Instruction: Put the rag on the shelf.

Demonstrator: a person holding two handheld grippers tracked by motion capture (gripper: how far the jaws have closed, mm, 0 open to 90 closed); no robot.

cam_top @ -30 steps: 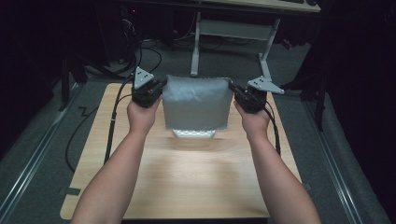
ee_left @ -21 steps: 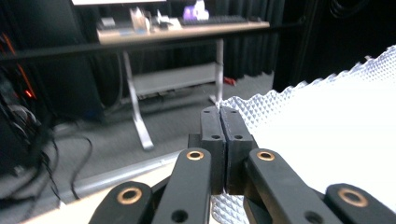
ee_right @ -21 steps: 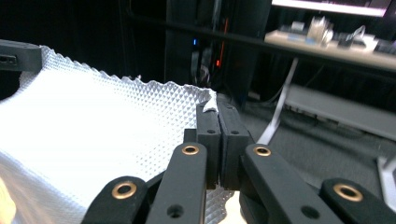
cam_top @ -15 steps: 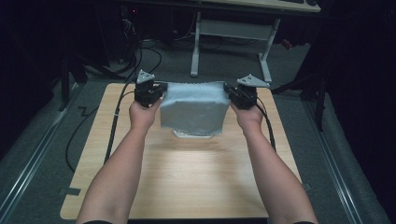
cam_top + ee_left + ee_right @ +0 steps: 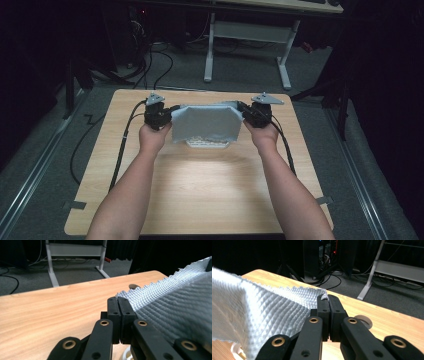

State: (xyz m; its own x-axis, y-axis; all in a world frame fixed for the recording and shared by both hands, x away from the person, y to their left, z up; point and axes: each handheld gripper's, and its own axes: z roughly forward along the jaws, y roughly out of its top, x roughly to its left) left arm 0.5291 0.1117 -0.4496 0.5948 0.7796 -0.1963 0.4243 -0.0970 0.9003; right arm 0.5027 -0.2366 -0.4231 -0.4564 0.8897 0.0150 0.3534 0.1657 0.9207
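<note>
Left hand-held gripper (image 5: 167, 116) pinching cloth (image 5: 205, 124) corner, jaws fully closed; right hand-held gripper (image 5: 248, 113) doing likewise. Cloth stretching taut between both, long axis spanning gripper to gripper, draping over white object (image 5: 206, 144) sitting on surface (image 5: 210, 190) directly below.

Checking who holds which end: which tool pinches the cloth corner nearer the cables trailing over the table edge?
The left tool, shut on the grey cloth; the right tool grips the opposite corner.

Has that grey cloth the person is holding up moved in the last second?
Yes. In the high view the cloth has sunk toward the wooden table, and now hides more of the white dish beneath.
</note>
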